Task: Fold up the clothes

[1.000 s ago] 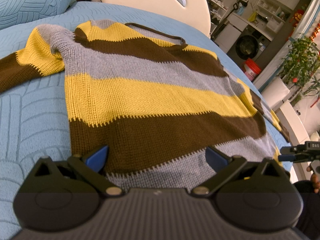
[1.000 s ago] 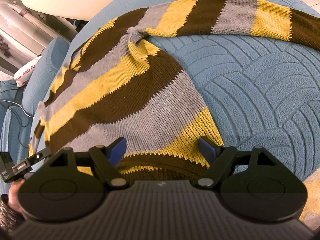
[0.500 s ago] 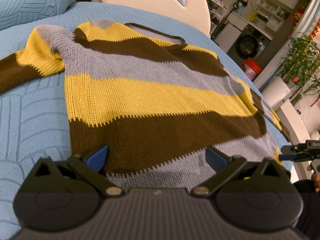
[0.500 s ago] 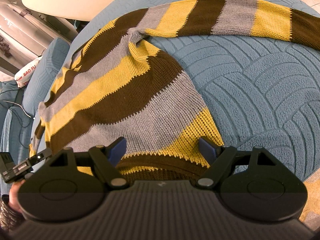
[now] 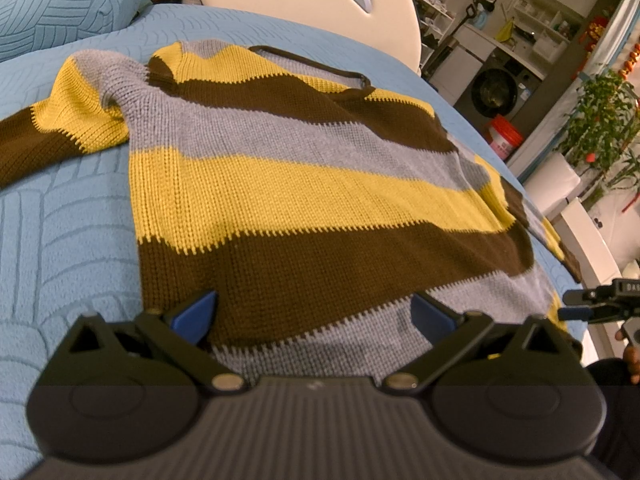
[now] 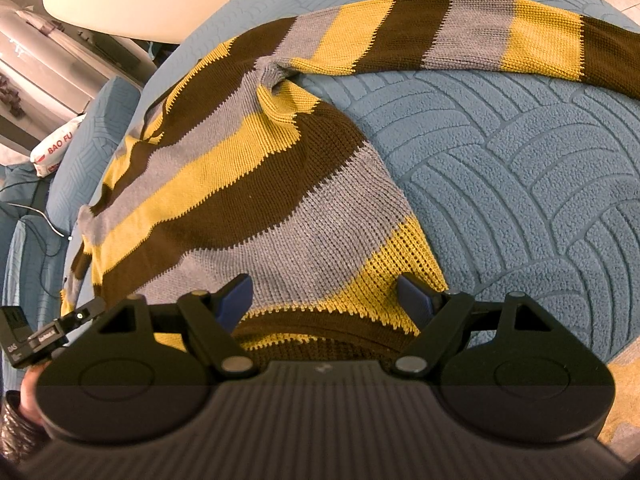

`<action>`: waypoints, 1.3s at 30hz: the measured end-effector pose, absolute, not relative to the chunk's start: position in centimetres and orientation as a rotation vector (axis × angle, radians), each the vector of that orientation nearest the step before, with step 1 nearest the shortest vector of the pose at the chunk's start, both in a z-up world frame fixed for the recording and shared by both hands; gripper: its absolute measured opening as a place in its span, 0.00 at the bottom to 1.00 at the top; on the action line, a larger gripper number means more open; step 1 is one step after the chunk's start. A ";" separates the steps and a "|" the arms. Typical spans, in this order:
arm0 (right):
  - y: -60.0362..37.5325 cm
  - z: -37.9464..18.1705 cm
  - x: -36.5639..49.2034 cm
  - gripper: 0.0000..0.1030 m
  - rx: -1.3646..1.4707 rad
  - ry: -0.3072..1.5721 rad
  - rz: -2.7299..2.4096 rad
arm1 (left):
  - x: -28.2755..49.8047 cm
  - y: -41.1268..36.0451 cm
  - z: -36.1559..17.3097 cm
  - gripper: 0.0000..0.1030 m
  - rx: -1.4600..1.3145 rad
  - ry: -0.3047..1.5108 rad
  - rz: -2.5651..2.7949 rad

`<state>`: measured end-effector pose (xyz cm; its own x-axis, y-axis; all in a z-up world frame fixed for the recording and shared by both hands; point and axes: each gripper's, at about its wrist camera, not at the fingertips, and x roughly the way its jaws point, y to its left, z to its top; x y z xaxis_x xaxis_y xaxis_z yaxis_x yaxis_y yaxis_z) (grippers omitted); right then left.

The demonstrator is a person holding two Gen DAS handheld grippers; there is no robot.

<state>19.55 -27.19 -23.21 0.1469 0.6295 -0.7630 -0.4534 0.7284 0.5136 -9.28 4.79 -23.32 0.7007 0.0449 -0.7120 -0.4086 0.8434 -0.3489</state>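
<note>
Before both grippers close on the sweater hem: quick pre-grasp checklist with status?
1. Left gripper open: ok.
2. Right gripper open: ok.
3. Sweater body spread flat on the blue bedspread: ok.
4. Hem between the fingers of each gripper: cannot tell, the gripper bodies hide the edge.
5. Sleeves folded in: not ok, the right-side sleeve lies stretched out across the bed.

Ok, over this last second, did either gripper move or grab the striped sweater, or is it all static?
Nothing visibly changed. The left gripper and right gripper stay open over the hem of the striped sweater, neither gripping it, and the sweater lies spread on the blue bedspread as before, one sleeve stretched out.
</note>
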 end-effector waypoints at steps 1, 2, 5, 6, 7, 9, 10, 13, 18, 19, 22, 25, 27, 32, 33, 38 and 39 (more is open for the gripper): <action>-27.2 -23.2 19.6 0.79 0.177 1.190 0.785 | -9.3 4.8 -23.3 1.00 -0.517 0.759 0.265; -27.2 -23.2 19.6 0.79 0.177 1.191 0.785 | -9.3 4.8 -23.3 1.00 -0.517 0.759 0.265; -27.2 -23.2 19.6 0.79 0.179 1.191 0.785 | -9.2 4.8 -23.3 1.00 -0.515 0.760 0.265; -27.2 -23.2 19.6 0.79 0.179 1.191 0.785 | -9.2 4.7 -23.3 1.00 -0.514 0.760 0.265; -27.2 -23.2 19.6 0.79 0.179 1.192 0.786 | -9.2 4.7 -23.3 1.00 -0.513 0.760 0.266; -27.3 -23.2 19.6 0.79 0.182 1.192 0.787 | -9.2 4.7 -23.3 1.00 -0.512 0.760 0.266; -27.3 -23.2 19.7 0.79 0.182 1.193 0.787 | -9.2 4.7 -23.3 1.00 -0.511 0.761 0.266; -27.4 -23.2 19.7 0.79 0.187 1.194 0.788 | -9.2 4.7 -23.3 1.00 -0.509 0.761 0.266; -27.4 -23.2 19.8 0.79 0.191 1.195 0.789 | -9.3 4.8 -23.4 1.00 -0.506 0.762 0.267; -27.4 -23.2 19.8 0.79 0.192 1.195 0.790 | -9.3 4.8 -23.4 1.00 -0.506 0.762 0.267; -27.4 -23.2 19.7 0.79 0.195 1.195 0.791 | -9.3 4.8 -23.4 1.00 -0.506 0.762 0.266; -27.5 -23.1 19.8 0.79 0.197 1.194 0.792 | -9.3 4.7 -23.4 1.00 -0.505 0.762 0.266; -27.5 -23.1 19.8 0.79 0.198 1.192 0.792 | -9.3 4.7 -23.4 1.00 -0.505 0.762 0.266; -27.3 -23.1 19.8 0.79 0.199 1.185 0.795 | -9.1 4.6 -23.4 1.00 -0.499 0.763 0.270; -27.3 -23.0 19.7 0.79 0.198 1.183 0.796 | -9.1 4.4 -23.4 1.00 -0.491 0.765 0.272; -27.3 -23.0 19.8 0.79 0.201 1.188 0.801 | -8.7 3.4 -23.4 1.00 -0.428 0.786 0.290; -27.4 -23.0 19.8 0.79 0.204 1.188 0.804 | -8.6 3.2 -23.4 1.00 -0.414 0.792 0.295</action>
